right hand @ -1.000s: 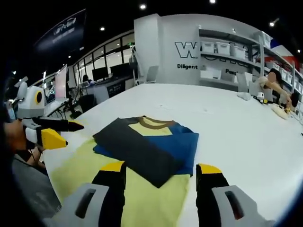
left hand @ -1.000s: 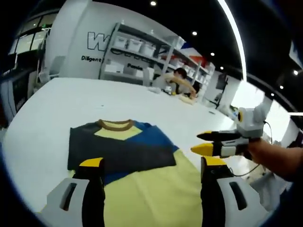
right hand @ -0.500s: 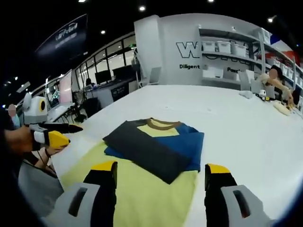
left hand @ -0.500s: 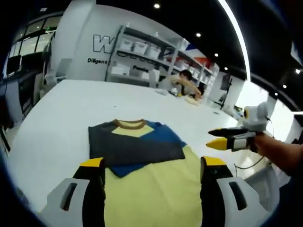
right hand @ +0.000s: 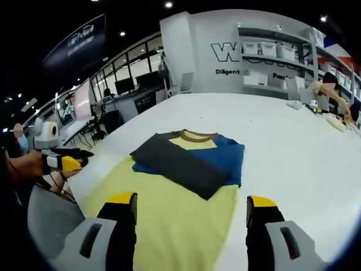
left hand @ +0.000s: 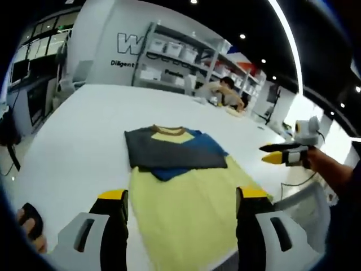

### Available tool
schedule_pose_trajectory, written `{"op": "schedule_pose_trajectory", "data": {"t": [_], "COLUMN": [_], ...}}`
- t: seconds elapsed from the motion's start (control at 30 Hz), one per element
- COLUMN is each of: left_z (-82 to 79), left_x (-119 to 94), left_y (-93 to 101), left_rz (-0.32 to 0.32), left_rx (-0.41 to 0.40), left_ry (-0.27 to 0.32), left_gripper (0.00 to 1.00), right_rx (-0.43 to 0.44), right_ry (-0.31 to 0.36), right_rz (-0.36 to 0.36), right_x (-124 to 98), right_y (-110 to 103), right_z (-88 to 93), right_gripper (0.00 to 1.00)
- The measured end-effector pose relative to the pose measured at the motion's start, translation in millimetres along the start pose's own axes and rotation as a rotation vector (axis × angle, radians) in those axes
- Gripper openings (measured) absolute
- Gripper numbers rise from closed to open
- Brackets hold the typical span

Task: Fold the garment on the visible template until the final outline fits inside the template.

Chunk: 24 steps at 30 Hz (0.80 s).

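Note:
A T-shirt lies flat on the white table (left hand: pixel 73 130), its yellow body (left hand: pixel 186 209) toward me and its dark grey and blue sleeves (left hand: pixel 169 152) folded across the chest under a brown collar (left hand: pixel 167 130). The right gripper view has the same shirt (right hand: pixel 169 209) with the dark sleeve (right hand: pixel 175 161) on top. My left gripper (left hand: pixel 180 197) hangs open above the hem, holding nothing. My right gripper (right hand: pixel 189 200) is open too, also empty. The right gripper (left hand: pixel 282 155) appears at the right of the left gripper view. The left gripper (right hand: pixel 62 161) appears at the left of the right gripper view. No template outline is visible.
The white table (right hand: pixel 293 152) stretches far behind the shirt. Shelving with white bins (left hand: pixel 169 62) stands at the back, and a person (left hand: pixel 225 93) leans on the table's far end. A hand (left hand: pixel 31 228) shows at the lower left.
Both grippers have pulled back from the shirt, so more of the yellow body and its hem shows. The two grippers have moved further apart. The shirt itself has not moved.

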State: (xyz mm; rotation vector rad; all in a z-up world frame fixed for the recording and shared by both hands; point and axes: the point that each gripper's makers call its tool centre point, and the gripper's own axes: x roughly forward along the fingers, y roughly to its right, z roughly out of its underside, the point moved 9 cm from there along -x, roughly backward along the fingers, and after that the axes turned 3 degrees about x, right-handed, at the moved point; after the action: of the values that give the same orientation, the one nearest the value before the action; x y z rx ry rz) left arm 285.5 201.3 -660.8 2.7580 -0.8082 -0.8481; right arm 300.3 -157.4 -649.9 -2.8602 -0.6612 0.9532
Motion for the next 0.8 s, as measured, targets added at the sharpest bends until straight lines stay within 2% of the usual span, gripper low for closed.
{"op": "schedule_pose_trajectory", "data": {"t": [0.17, 0.23, 0.27, 0.37, 0.4, 0.47, 0.5, 0.53, 0.6, 0.63, 0.7, 0.73, 0.8], "left_z": [15.3, 21.5, 26.7, 34.2, 37.8, 41.0, 43.4, 50.1, 54.6, 59.4, 65.5, 68.5, 72.1], "left_x": [-12, -15, -16, -17, -17, -17, -17, -20, -19, -21, -21, -22, -22], "left_y": [-4.6, -6.6, -6.9, -4.7, -2.8, -0.1, 0.6, 0.8, 0.2, -0.7, -1.4, -1.2, -2.3], "left_rz": [-0.007, -0.012, -0.009, 0.017, 0.03, 0.036, 0.038, 0.039, 0.042, 0.035, 0.043, 0.041, 0.043], "left_rx": [-0.02, -0.022, -0.03, -0.035, -0.036, -0.039, -0.037, -0.042, -0.048, -0.063, -0.058, -0.062, -0.065], "left_ry": [-0.055, -0.09, -0.126, -0.161, -0.191, -0.204, -0.224, -0.299, -0.315, -0.353, -0.382, -0.408, -0.417], "left_gripper": [0.73, 0.72, 0.7, 0.66, 0.65, 0.64, 0.64, 0.63, 0.61, 0.59, 0.57, 0.56, 0.52], "right_rx": [0.026, 0.026, 0.026, 0.039, 0.041, 0.048, 0.05, 0.057, 0.057, 0.055, 0.045, 0.039, 0.047], "right_ry": [-0.048, -0.094, -0.125, -0.176, -0.191, -0.226, -0.242, -0.268, -0.318, -0.34, -0.382, -0.439, -0.441], "right_rz": [0.01, 0.011, 0.011, 0.004, 0.002, 0.0, -0.006, -0.011, -0.02, -0.022, -0.023, -0.033, -0.04], "right_x": [-5, -7, -9, -12, -13, -13, -14, -14, -14, -15, -15, -17, -14], "right_y": [3, 2, 2, 2, 2, 2, 2, 1, -1, -2, -2, -3, -3], "right_z": [15.5, 22.3, 26.8, 32.9, 34.9, 39.6, 41.7, 45.3, 52.0, 54.3, 61.3, 67.3, 72.2], "right_gripper": [0.83, 0.83, 0.83, 0.82, 0.82, 0.8, 0.8, 0.79, 0.78, 0.76, 0.73, 0.68, 0.63]}}
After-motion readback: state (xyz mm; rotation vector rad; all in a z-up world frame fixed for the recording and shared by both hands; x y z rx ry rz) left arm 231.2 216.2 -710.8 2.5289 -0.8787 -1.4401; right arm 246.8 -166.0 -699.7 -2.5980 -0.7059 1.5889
